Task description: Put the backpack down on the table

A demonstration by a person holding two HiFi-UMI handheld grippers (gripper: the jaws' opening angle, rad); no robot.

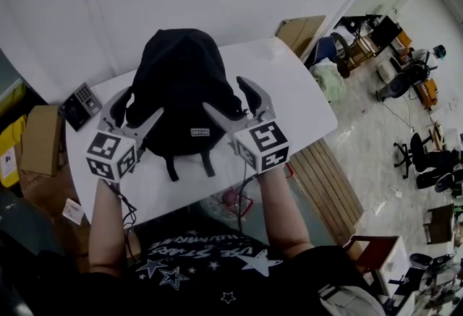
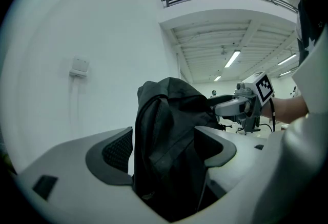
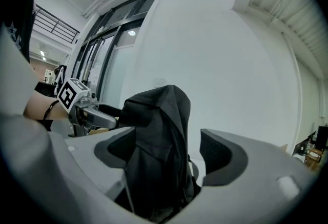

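The white counter [image 1: 304, 97] fills the middle of the head view, and the black backpack [image 1: 181, 90] stands on it, upright and a little slumped. Its base sits on the surface toward the near edge, so I judge the set-down itself done. What remains is getting clear of the bag without disturbing it.

My left hand-held gripper [image 1: 141, 103] flanks the bag on one side and my right hand-held gripper [image 1: 224, 94] on the other. Both stand with their jaws wide apart. In each gripper view a fold of dark fabric lies between the pads but is not pinched. On the left the fabric sits just beside one pad, and I cannot tell whether it brushes the other.

To do this well, I would draw both hands straight back toward me, level and together, keeping the jaws fully spread so no pad drags a fold along. An uneven pull is the risk — a soft bag like this could tip or slide toward the near edge.

The two straps [image 1: 171, 165] trail off the bag's near side toward me and lie flat on the counter, so I would keep the jaws above them. A small label [image 1: 200, 132] on the bag's lower panel faces up — if it shifts, the bag is moving.
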